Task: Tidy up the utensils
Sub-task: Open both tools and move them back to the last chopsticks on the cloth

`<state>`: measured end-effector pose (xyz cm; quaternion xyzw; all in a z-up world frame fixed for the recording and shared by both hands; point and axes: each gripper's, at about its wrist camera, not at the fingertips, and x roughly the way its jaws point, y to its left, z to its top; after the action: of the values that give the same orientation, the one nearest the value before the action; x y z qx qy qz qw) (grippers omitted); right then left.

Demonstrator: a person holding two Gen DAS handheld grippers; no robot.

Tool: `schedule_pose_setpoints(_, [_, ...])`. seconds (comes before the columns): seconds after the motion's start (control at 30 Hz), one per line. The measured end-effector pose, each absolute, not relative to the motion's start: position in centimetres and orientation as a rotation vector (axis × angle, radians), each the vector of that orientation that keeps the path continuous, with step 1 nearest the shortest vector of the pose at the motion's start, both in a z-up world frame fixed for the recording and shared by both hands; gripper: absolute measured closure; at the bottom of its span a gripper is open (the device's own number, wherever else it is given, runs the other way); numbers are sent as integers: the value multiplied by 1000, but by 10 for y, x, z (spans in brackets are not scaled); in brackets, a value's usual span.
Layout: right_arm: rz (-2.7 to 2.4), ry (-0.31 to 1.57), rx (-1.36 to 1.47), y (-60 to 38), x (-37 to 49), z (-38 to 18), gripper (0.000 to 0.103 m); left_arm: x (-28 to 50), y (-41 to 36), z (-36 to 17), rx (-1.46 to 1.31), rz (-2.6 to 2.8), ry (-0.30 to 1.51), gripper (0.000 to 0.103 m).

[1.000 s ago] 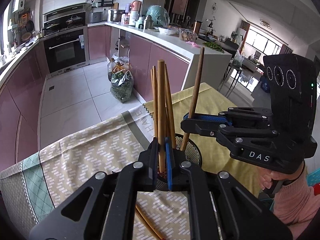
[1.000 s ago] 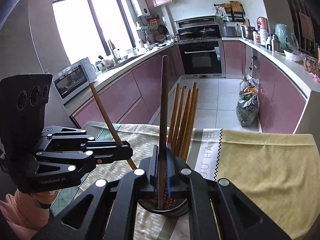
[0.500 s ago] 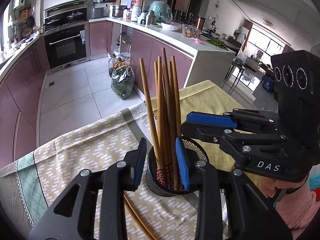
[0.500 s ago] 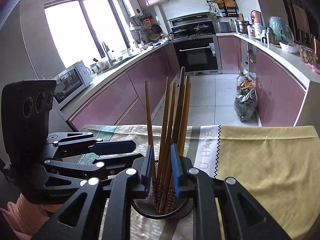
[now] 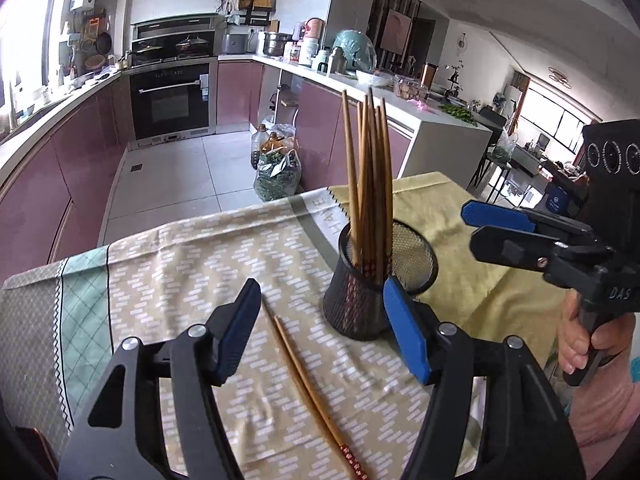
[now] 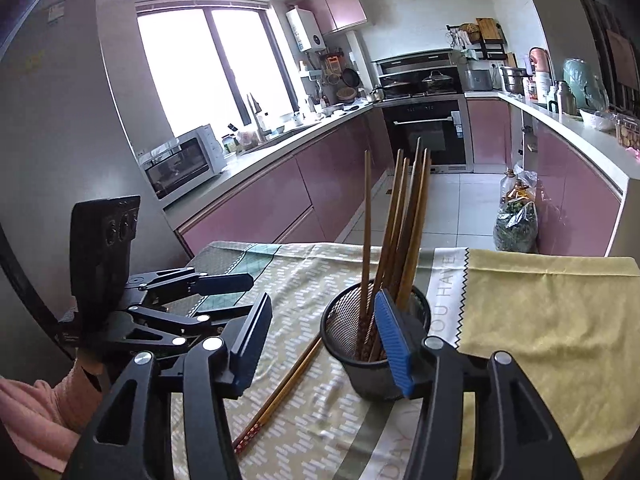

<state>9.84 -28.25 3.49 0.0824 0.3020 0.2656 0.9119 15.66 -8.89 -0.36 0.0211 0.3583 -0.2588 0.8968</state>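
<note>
A black mesh cup [image 5: 362,296] stands on the tablecloth and holds several wooden chopsticks [image 5: 370,184]; it also shows in the right wrist view [image 6: 352,344]. A loose pair of chopsticks [image 5: 310,390] lies flat on the cloth in front of the cup, seen too in the right wrist view [image 6: 282,390]. My left gripper [image 5: 322,332] is open and empty, above the loose pair, left of the cup. My right gripper [image 6: 320,344] is open and empty, close to the cup; it appears at the right of the left wrist view [image 5: 504,228].
The table carries a patterned cloth [image 5: 192,264] with a yellow cloth [image 6: 548,320] on its far side. The table's far edge drops to the kitchen floor [image 5: 172,176]. Pink cabinets and an oven stand beyond.
Both grippers opened and let their chopsticks drop into the cup, then drew back and lowered. All upright chopsticks now stand in the cup.
</note>
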Motion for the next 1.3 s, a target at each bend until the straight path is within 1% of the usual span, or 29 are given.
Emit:
schedule_pose_setpoints(0.07, [565, 645, 165, -276, 92, 26, 50, 149, -84, -18, 59, -523, 768, 40])
schedule_pose_setpoints(0.27, [583, 750, 168, -256, 87, -11, 50, 138, -75, -66, 113, -464, 876, 45])
schedule_pose_setpoints(0.4, [580, 809, 179, -247, 87, -33, 50, 137, -68, -87, 121, -433, 925, 47])
schedule_pose_setpoints(0.6, [569, 878, 172, -233, 91, -58, 50, 135, -67, -98, 118, -437, 957, 46])
schedule_pose_setpoints(0.93, [556, 901, 176, -232, 93, -65, 50, 138, -71, -104, 132, -424, 966, 46])
schedule_pose_setpoints(0.97, [554, 902, 173, -230, 93, -66, 50, 138, -70, -104, 129, -419, 968, 47])
schedule_pose_setpoints(1.0, [552, 904, 167, -227, 94, -67, 50, 138, -69, -104, 127, -414, 968, 50])
schedule_pose_setpoints(1.07, [554, 912, 150, -219, 95, -70, 50, 139, -66, -104, 111, -412, 972, 52])
schedule_pose_setpoints(1.1, [551, 914, 143, -216, 96, -71, 50, 139, -65, -104, 103, -409, 974, 56])
schedule_pose_setpoints(1.2, [553, 932, 120, -203, 100, -76, 54, 140, -58, -103, 74, -411, 981, 61])
schedule_pose_setpoints(1.3, [547, 953, 108, -193, 106, -81, 64, 139, -52, -103, 45, -415, 983, 64])
